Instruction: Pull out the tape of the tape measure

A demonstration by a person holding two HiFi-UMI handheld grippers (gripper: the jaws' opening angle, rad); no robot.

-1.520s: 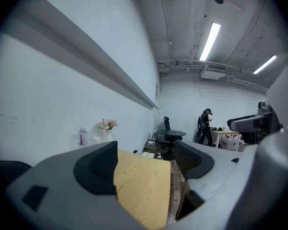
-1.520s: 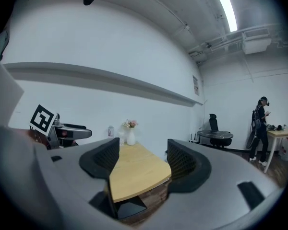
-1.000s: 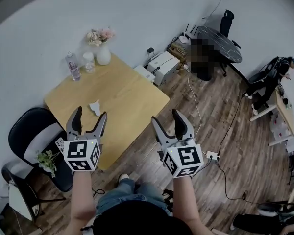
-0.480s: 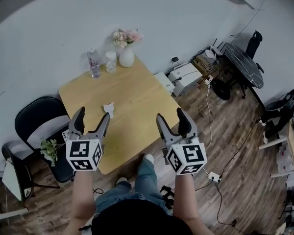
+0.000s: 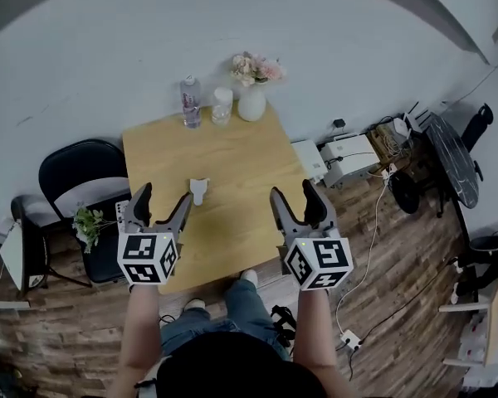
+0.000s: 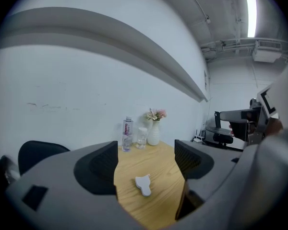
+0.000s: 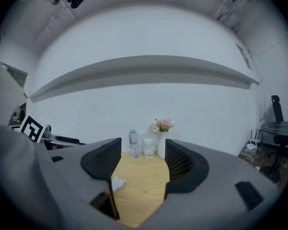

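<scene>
The tape measure [image 5: 198, 190], a small white case, lies near the middle of the wooden table [image 5: 241, 164]. My left gripper [image 5: 163, 197] hovers open above the table's near left part, just short and left of the case. In the left gripper view the tape measure [image 6: 143, 184] shows between the fingers but well ahead of them. My right gripper [image 5: 293, 193] hangs over the table's near right part, its jaws wide and closing a little, with nothing between them. From the right gripper view the tape measure [image 7: 117, 183] peeks out beside the left finger.
A water bottle [image 5: 190, 102], a glass jar [image 5: 222, 106] and a white vase of flowers [image 5: 251, 98] stand along the table's far edge by the wall. A black chair [image 5: 79, 168] and a small plant [image 5: 87, 222] are at the left. Boxes and cables [image 5: 349, 156] lie on the floor at right.
The table has swung from the left of the head view to straight ahead and come nearer. Both grippers now sit over its near edge, the left one close to the tape measure.
</scene>
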